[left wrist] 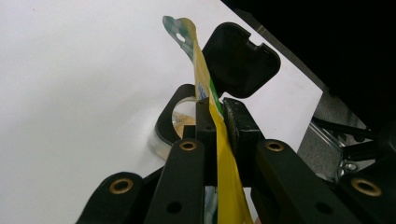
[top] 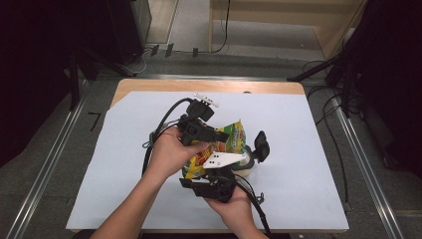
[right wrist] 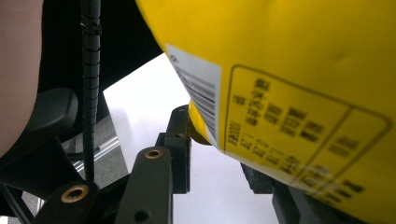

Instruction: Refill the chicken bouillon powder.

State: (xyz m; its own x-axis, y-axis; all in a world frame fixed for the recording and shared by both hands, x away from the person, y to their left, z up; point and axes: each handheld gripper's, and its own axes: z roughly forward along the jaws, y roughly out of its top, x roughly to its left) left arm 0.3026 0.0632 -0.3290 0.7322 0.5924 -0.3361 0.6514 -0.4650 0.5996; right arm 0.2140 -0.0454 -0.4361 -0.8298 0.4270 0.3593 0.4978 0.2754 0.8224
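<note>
Left gripper (left wrist: 215, 119) is pinched on the top edge of a yellow bag (top: 219, 147), jaws pressed flat against the film. Right gripper (right wrist: 217, 154) straddles the bag's lower part; one jaw lies against it, the other is hidden behind it, so whether it clamps cannot be told. Bag is held above the worktop (top: 298, 149), near its centre, over a clear jar (left wrist: 180, 122) with a black rim and its flip lid (left wrist: 240, 58) swung open. Pale granules already lie inside the jar. The bag's top looks sealed where the left gripper holds it.

Judgement: jar opened and bag positioned, so setup is done. Opening or tipping the bag to pour remains, then shutting the lid.
</note>
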